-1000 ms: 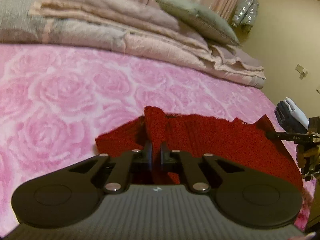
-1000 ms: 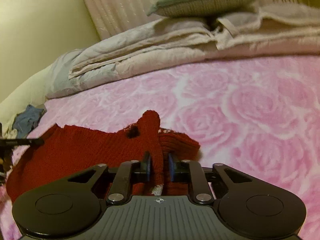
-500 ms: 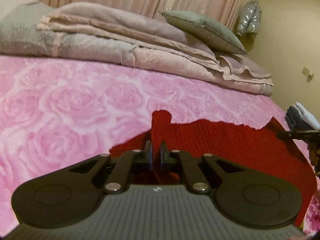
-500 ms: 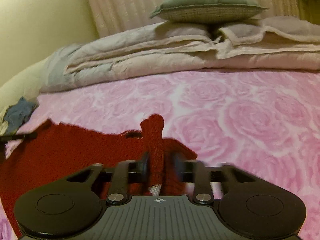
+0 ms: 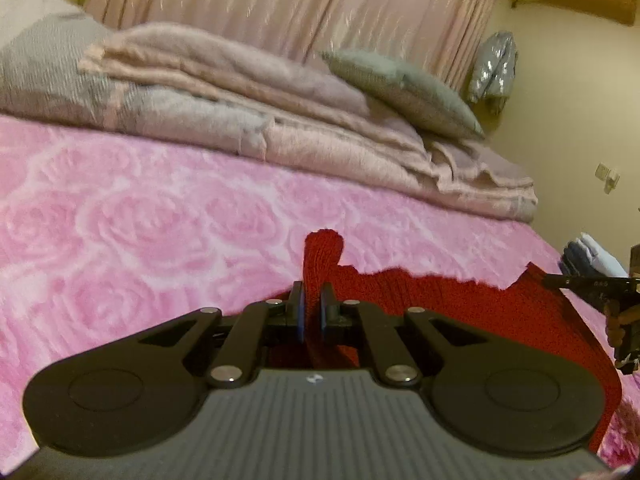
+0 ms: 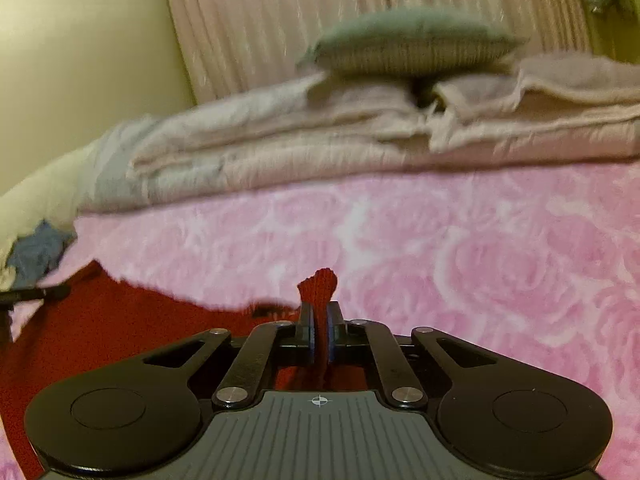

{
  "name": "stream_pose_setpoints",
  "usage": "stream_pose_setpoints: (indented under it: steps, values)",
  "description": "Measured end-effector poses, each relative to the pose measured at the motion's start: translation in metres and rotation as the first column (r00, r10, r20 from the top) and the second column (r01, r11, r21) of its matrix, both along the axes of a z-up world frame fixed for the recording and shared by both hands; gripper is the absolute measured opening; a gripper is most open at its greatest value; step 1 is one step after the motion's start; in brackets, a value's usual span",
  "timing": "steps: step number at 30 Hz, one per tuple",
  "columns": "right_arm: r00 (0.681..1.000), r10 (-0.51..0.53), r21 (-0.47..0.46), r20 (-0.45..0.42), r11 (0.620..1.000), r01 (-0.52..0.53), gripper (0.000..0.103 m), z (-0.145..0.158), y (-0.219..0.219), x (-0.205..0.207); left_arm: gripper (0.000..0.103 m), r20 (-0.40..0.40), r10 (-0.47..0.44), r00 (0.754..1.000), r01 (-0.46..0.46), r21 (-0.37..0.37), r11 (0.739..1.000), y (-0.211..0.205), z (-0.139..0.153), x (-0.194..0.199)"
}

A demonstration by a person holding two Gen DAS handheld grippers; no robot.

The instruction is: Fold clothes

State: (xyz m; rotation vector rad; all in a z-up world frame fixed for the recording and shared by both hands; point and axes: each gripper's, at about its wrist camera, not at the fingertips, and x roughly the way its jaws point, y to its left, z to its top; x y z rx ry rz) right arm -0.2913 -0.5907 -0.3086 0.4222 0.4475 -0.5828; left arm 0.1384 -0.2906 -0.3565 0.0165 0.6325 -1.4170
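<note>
Pinching red sweater | left tongs | right tongs

The sweater lies on the bedspread at the near edge, from 6 toward 3 o'clock in the left wrist view. The left gripper pinches a fold of it at 6 o'clock; in the right wrist view the right gripper pinches another. Behind, at 12 o'clock, folded blankets cross the bed, a cushion on them, curtains behind.
</note>
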Motion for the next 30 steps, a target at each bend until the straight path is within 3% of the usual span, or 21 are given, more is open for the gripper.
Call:
stream_pose_setpoints:
  steps: [5,10,11,12,14,18,22,24,26,28,30]
  values:
    - [0.998,-0.045,-0.032,0.045,0.998,0.047,0.004,0.012,-0.006,-0.001,0.004,0.024,0.040,0.999,-0.039,-0.024,0.999,-0.003,0.006,0.001]
    - [0.985,-0.099,0.087,-0.140,0.990,0.112,0.005,-0.024,-0.022,0.022,0.008,0.052,0.031,0.998,-0.039,0.161,0.986,-0.024,-0.022,-0.003]
    - [0.982,-0.122,0.101,-0.142,0.985,0.137,0.011,-0.026,-0.021,0.020,0.011,0.053,0.042,0.998,-0.050,0.170,0.984,-0.022,-0.025,-0.004]
    - [0.979,-0.144,0.115,-0.145,0.980,0.161,0.037,-0.028,-0.020,0.017,0.011,0.048,0.060,0.997,-0.067,0.160,0.985,-0.016,-0.021,-0.005]
    - [0.969,-0.206,0.090,-0.140,0.971,0.219,0.074,-0.021,-0.010,0.007,0.012,0.031,0.091,0.995,-0.095,0.142,0.985,0.002,-0.008,-0.005]
    - [0.976,-0.197,-0.014,-0.096,0.980,0.196,0.073,0.018,0.044,-0.019,0.012,0.003,0.134,0.991,-0.134,0.106,0.985,0.038,0.020,-0.009]
    - [0.992,-0.091,-0.031,-0.085,0.996,0.088,0.059,0.036,0.109,-0.037,0.010,0.018,-0.025,1.000,0.024,0.059,0.998,0.081,0.038,-0.050]
    - [0.990,-0.062,0.021,-0.125,0.998,0.066,0.052,0.023,0.131,-0.039,0.010,0.036,-0.082,0.996,0.077,0.123,0.989,0.089,0.026,-0.068]
    - [0.976,-0.100,0.076,-0.196,0.990,0.117,0.052,0.002,0.137,-0.040,0.010,0.050,-0.126,0.991,0.113,0.208,0.972,0.094,0.010,-0.083]
    - [0.946,-0.167,0.111,-0.277,0.973,0.204,0.052,-0.018,0.132,-0.043,0.011,0.070,-0.105,0.992,0.081,0.284,0.955,0.096,-0.006,-0.089]
    - [0.940,-0.220,0.135,-0.261,0.956,0.262,0.052,-0.017,0.136,-0.055,0.010,0.074,-0.067,0.995,0.045,0.272,0.961,0.103,0.002,-0.092]
